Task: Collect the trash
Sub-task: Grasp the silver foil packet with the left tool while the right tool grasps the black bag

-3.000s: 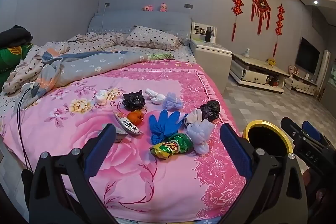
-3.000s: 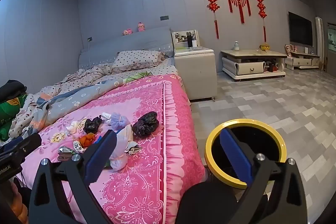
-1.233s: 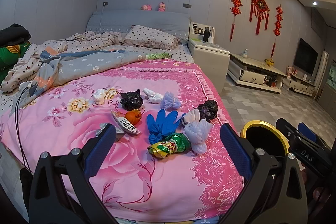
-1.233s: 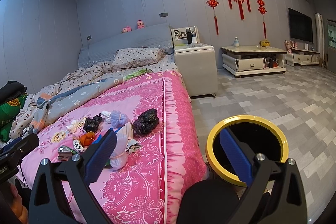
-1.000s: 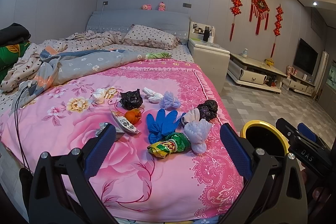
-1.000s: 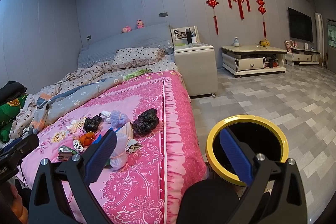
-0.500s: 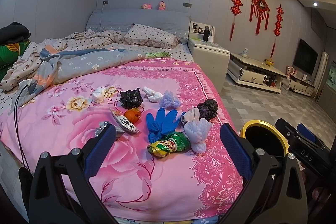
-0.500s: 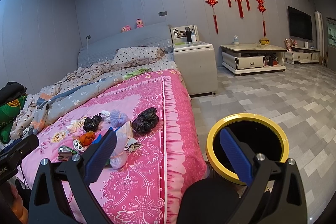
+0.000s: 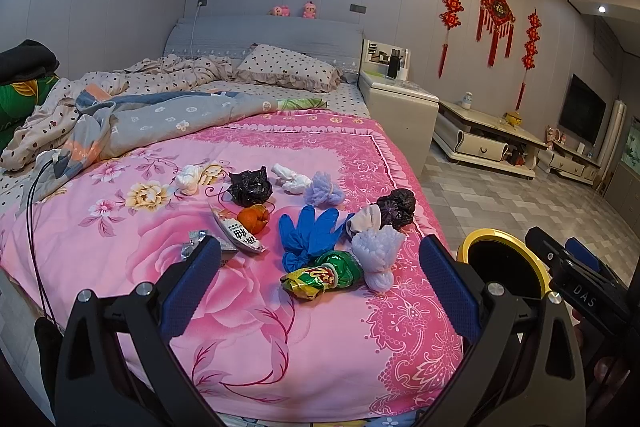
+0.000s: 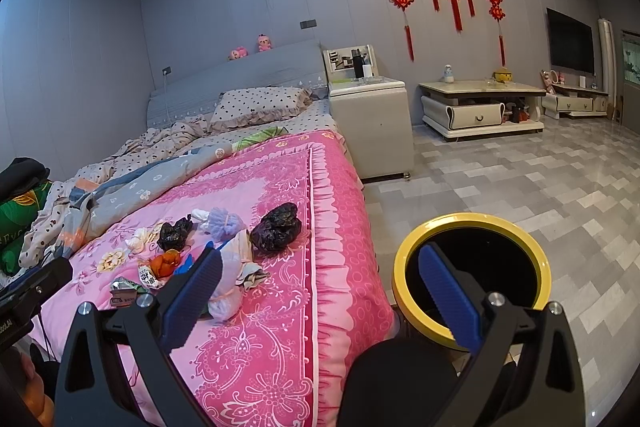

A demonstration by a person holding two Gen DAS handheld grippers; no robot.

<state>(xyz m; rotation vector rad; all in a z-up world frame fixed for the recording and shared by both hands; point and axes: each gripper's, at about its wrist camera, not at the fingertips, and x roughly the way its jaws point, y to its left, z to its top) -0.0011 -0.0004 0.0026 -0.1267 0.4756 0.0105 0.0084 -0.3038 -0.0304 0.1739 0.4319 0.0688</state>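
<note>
Several pieces of trash lie on the pink bedspread (image 9: 132, 251): a blue glove (image 9: 308, 231), a green snack wrapper (image 9: 324, 273), a pale lilac bundle (image 9: 378, 255), an orange peel (image 9: 253, 218), two black crumpled bags (image 9: 250, 186) (image 10: 278, 227), white tissue wads and a printed packet (image 9: 238, 233). A black bin with a yellow rim (image 10: 472, 267) stands on the floor beside the bed. My left gripper (image 9: 320, 287) hovers open short of the trash, holding nothing. My right gripper (image 10: 320, 287) is open and holds nothing, between the bed edge and the bin.
A rumpled grey quilt (image 9: 160, 123) and a dotted pillow (image 9: 288, 67) fill the bed's far half. A white nightstand (image 10: 370, 123) stands at the head. A low cabinet (image 10: 480, 107) lines the far wall. Tiled floor (image 10: 540, 187) spreads right of the bed. A black cable (image 9: 32, 211) hangs off the bed's left side.
Both views have crept slightly closer to the bed and bin. Nothing on the bed has moved, and both grippers stay open.
</note>
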